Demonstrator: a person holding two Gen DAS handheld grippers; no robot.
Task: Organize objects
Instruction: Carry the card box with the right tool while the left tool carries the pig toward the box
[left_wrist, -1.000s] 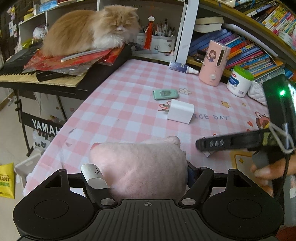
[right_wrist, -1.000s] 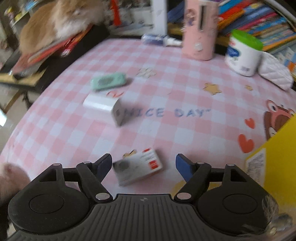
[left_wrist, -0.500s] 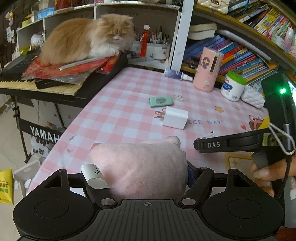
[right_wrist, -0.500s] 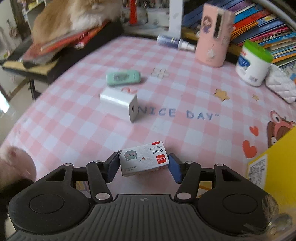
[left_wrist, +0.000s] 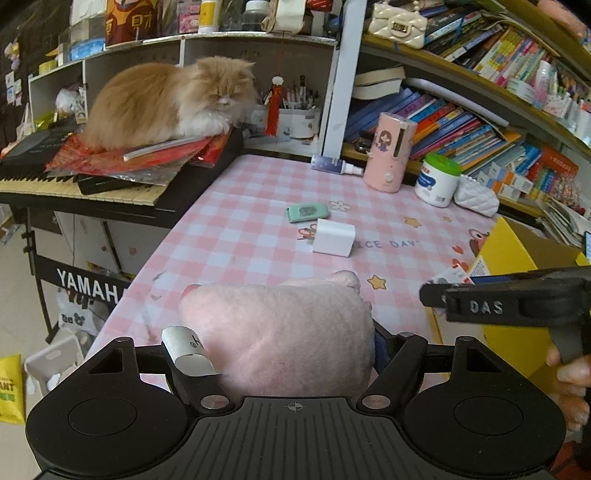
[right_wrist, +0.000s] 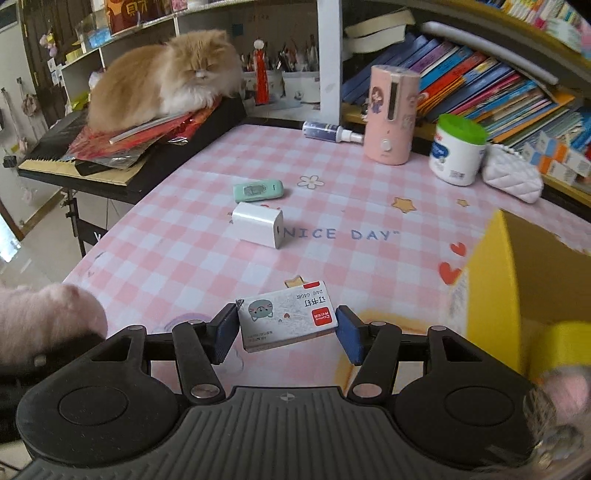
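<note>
A pink-and-white checked tablecloth (right_wrist: 177, 236) covers the table. On it lie a white charger (right_wrist: 258, 224) and a mint-green case (right_wrist: 258, 190). Far left sits an orange-and-white cat (right_wrist: 166, 79); near right stands a yellow box (right_wrist: 495, 280).

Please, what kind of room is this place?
Probably a home study or hobby room: a cat lies on a keyboard piano, crowded bookshelves line the wall, and the table has a pink checked cloth.

Pink plush toy (left_wrist: 280, 332) and small staple box (right_wrist: 287, 314), each clamped, above table.
</note>
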